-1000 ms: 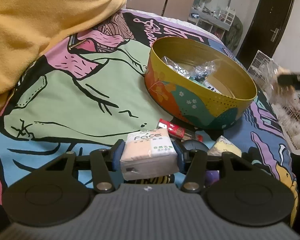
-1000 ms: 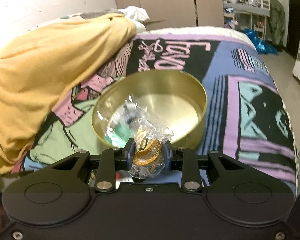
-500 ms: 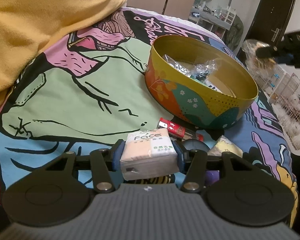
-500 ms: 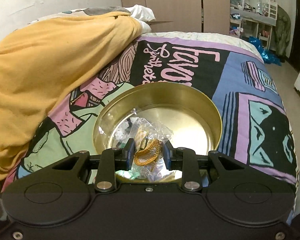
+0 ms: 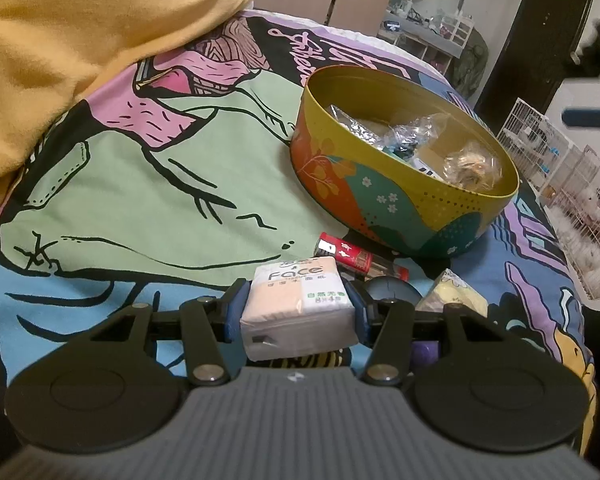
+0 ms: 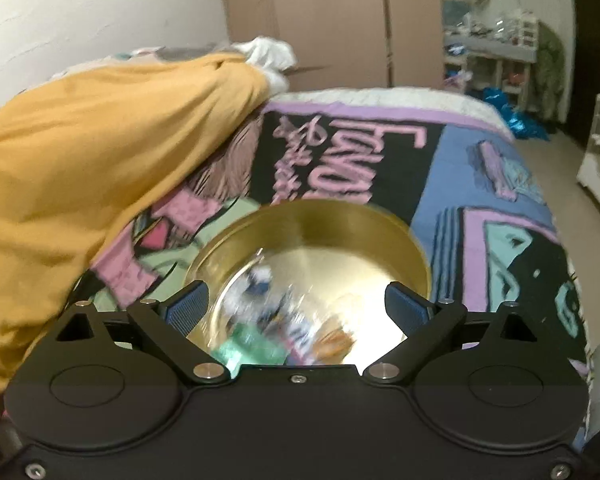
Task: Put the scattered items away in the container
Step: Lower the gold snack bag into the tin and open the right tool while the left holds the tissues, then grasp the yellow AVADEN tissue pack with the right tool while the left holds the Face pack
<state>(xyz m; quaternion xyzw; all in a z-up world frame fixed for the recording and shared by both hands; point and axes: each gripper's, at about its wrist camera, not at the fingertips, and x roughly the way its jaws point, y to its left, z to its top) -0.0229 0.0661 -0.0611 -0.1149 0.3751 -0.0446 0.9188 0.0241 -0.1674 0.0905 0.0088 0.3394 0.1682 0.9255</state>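
The right gripper [image 6: 296, 306], which a moment ago pinched a clear bag of brown cord over the round tin [image 5: 404, 216], is spreading its jaws with nothing between them, and that bag [image 5: 470, 166] now lies inside the tin with the other packets: one more item tidied. The left gripper [image 5: 298, 314] pinches a tissue pack [image 5: 300, 312] just short of the tin, likely next in. A red lighter [image 5: 346, 256] and a yellow packet [image 5: 460, 294] still lie on the cartoon-print bedspread [image 5: 160, 184], beside a heaped yellow blanket [image 6: 100, 160]; wardrobes and wire cages stand beyond.
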